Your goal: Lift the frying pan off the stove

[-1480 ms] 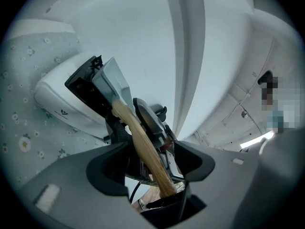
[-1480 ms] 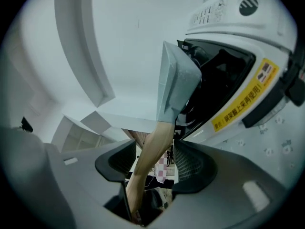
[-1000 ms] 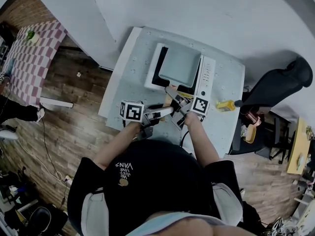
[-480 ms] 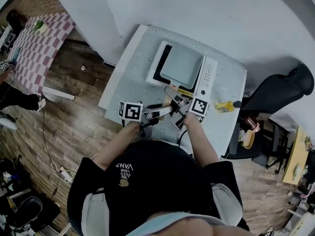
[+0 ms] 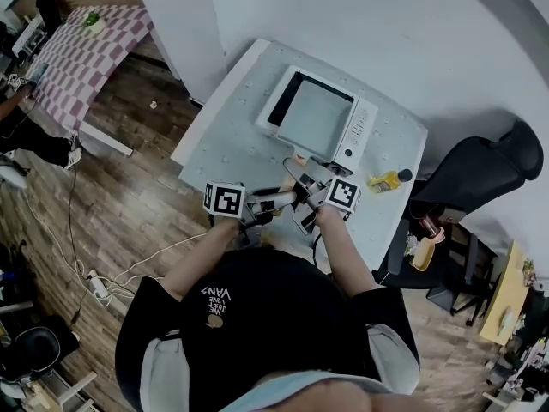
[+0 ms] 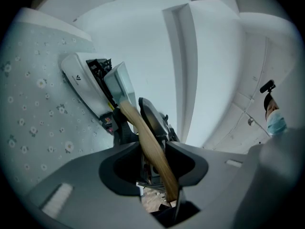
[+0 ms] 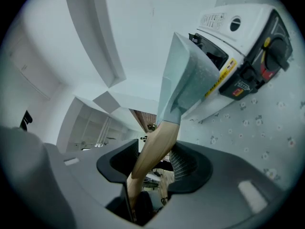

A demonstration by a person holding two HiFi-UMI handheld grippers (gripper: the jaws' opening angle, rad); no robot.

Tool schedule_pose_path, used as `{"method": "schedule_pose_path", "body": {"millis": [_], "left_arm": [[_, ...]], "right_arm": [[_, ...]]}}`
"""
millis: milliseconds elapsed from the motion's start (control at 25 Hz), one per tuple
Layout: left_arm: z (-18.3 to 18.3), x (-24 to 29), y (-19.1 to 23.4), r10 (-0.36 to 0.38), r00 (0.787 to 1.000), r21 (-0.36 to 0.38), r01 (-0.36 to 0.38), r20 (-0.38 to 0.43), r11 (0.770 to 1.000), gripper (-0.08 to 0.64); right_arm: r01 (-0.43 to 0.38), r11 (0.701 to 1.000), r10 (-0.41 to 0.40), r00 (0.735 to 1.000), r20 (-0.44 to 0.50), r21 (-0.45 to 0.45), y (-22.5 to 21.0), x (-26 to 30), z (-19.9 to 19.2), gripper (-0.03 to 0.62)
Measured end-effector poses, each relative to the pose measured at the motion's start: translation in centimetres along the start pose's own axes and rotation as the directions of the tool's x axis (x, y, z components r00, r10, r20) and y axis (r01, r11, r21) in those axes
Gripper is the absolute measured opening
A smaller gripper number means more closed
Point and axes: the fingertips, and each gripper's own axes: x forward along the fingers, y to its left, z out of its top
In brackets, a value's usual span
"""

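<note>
A square grey frying pan (image 5: 316,118) lies over the black top of the white portable stove (image 5: 358,133); whether it touches the stove I cannot tell. Its wooden handle (image 5: 297,161) points toward me. My left gripper (image 5: 290,197) comes in from the left and has just been closing, with the handle between its jaws. My right gripper (image 5: 310,181) holds the same handle from the right. In the left gripper view the handle (image 6: 148,144) runs between the pads (image 6: 152,156) up to the pan (image 6: 119,82). The right gripper view shows the handle (image 7: 155,149) clamped in the jaws (image 7: 152,163), with the pan (image 7: 183,78) beside the stove (image 7: 243,46).
The stove stands on a pale flower-patterned table (image 5: 227,136) against the white wall. A yellow bottle with a dark cap (image 5: 386,180) lies to the right of the stove. A black office chair (image 5: 480,166) stands at the right, a checked table (image 5: 81,54) at the far left.
The head view has swung, so table and stove sit differently in the picture. Both grippers have shifted slightly with the handle still between their jaws; the pan stays over the stove.
</note>
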Motion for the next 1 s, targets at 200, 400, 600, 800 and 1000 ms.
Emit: {"method": "schedule_pose_path", "body": {"millis": [200,400,600,800,1000], "left_arm": [[-2.9,0.0,-1.4,0.012,0.999,0.012,-0.012,0.043,1.000,0.160],[-5.7,0.0,-2.4,0.027,0.997,0.020,-0.028,0.075,0.999,0.161],[-7.9,0.0,-3.7,0.032,0.995,0.003,-0.032,0.095,0.999,0.160],[-8.9,-0.7,-4.4,0.036,0.992,0.009,-0.037,0.117,0.999,0.160],[-9.7,-2.1,-4.8,0.045,0.991,0.020,-0.048,0.126,0.999,0.160]], "right_arm": [[-0.056,0.998,0.055,0.998,-0.037,-0.004,1.0,-2.0,-2.2,0.207],[-0.013,0.999,0.011,0.997,-0.079,-0.030,0.7,-4.6,-4.2,0.209],[-0.034,0.999,0.032,0.995,-0.094,-0.017,1.1,-6.3,-5.8,0.210],[-0.130,0.991,0.130,0.987,-0.096,0.003,3.0,-6.4,-7.3,0.210],[-0.114,0.994,0.113,0.989,-0.095,0.002,3.4,-6.7,-8.8,0.210]]}}
